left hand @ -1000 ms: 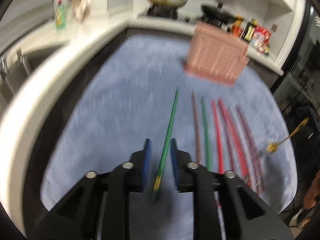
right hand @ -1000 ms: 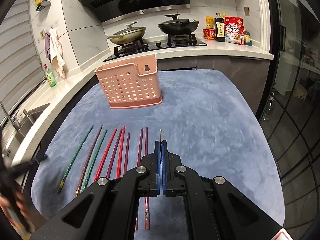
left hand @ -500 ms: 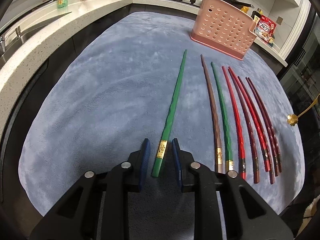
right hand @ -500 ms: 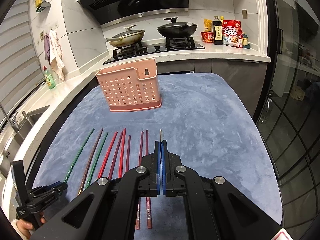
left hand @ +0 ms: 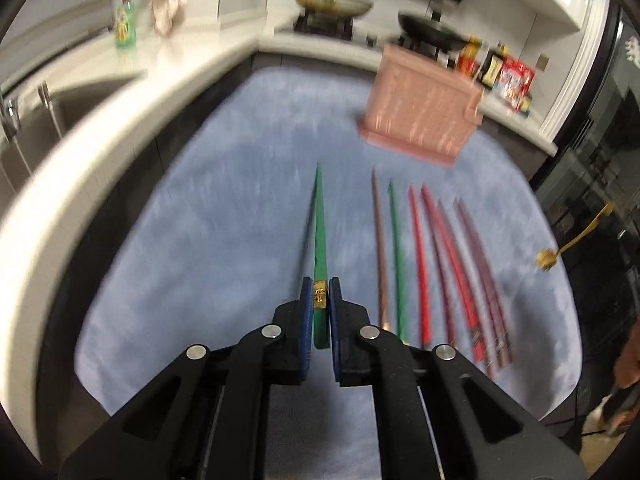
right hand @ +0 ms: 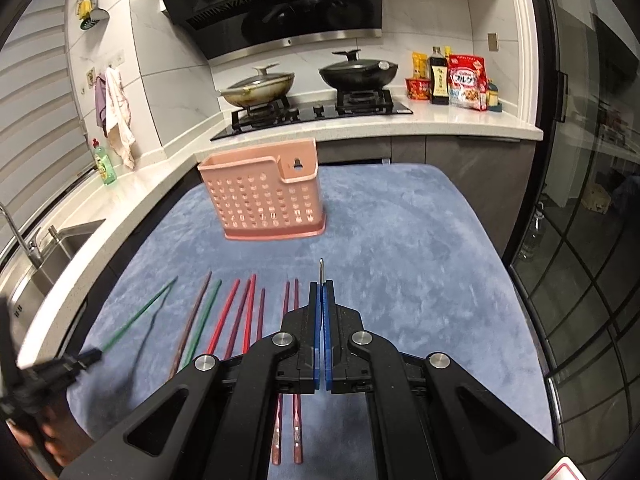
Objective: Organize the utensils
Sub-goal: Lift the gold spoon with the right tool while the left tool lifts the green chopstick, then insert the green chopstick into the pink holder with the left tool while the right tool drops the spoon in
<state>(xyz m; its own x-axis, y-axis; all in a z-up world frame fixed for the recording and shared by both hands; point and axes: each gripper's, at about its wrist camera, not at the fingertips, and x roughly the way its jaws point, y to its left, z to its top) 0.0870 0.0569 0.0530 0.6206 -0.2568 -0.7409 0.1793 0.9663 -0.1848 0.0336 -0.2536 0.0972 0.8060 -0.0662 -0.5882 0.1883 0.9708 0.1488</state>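
Note:
My left gripper [left hand: 320, 285] is shut on a green chopstick [left hand: 320, 236] near its gold band and holds it lifted above the blue mat; the right wrist view shows it raised at the left [right hand: 136, 320] over its shadow. Several brown, green, red and maroon chopsticks [left hand: 424, 264] lie in a row on the mat to its right. My right gripper [right hand: 322, 286] is shut on a thin gold fork, its handle tip [right hand: 321, 270] poking out; the fork head shows in the left wrist view [left hand: 546, 258]. The pink perforated holder [right hand: 266, 204] stands upright beyond the row.
The blue mat [right hand: 400, 248] covers the table. A white counter with a sink [left hand: 48, 120] curves along the left. A stove with two pans [right hand: 312, 84] and food packets [right hand: 464, 84] stand at the back. A glass door [right hand: 592, 240] is at the right.
My left gripper has closed on the green chopstick and lifted it off the mat. The right gripper has stayed shut on the fork and barely moved.

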